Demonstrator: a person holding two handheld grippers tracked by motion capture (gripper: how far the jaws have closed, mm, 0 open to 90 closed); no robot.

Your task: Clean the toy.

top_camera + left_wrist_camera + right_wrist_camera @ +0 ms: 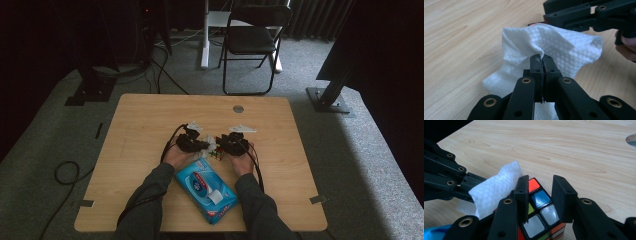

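A white wipe [529, 42] is pinched in my left gripper [542, 58], whose jaws are pressed together on its fold. The wipe drapes against a colour puzzle cube [541, 198] in the middle of the table. My right gripper [540, 183] has its two jaws on either side of the cube's upper part, pads against it, with red, blue and white tiles showing between them. From above, the left gripper [204, 145] and right gripper [224, 146] meet tip to tip over the cube [216, 153], the wipe [211, 145] between them.
A blue wipe pack [205, 189] with its flap lifted lies between the person's forearms, near the front edge of the wooden table [150, 125]. A round hole [238, 108] sits at the table's back. A black chair [252, 40] stands beyond it.
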